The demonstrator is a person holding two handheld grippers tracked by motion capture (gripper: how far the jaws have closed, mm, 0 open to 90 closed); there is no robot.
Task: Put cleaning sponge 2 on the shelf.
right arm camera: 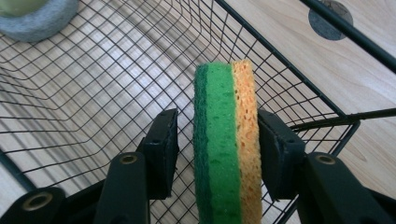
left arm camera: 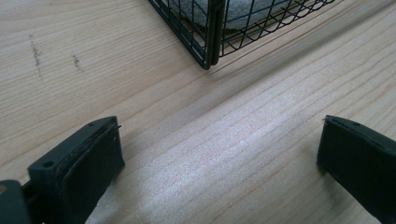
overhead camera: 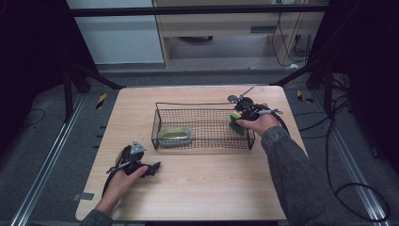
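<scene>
Right gripper view: right gripper [right arm camera: 217, 140] is holding a sponge [right arm camera: 227, 140] upright over the basket's [overhead camera: 202, 141] right end; one jaw touching the orange side, the other w/ a small gap. Left gripper [overhead camera: 149, 168] is resting near the table's [overhead camera: 197, 188] front-left corner, jaws wide apart.

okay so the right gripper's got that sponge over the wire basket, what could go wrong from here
1. The sponge stands on edge between the right gripper jaws, and a gap shows beside the left jaw, so it may slip or tip out early.
2. It hangs close to the basket's right end wall; it could catch on the wire rim or drop outside.
3. The left gripper rests open on the table, not steadying the basket, which might shift if bumped.
</scene>
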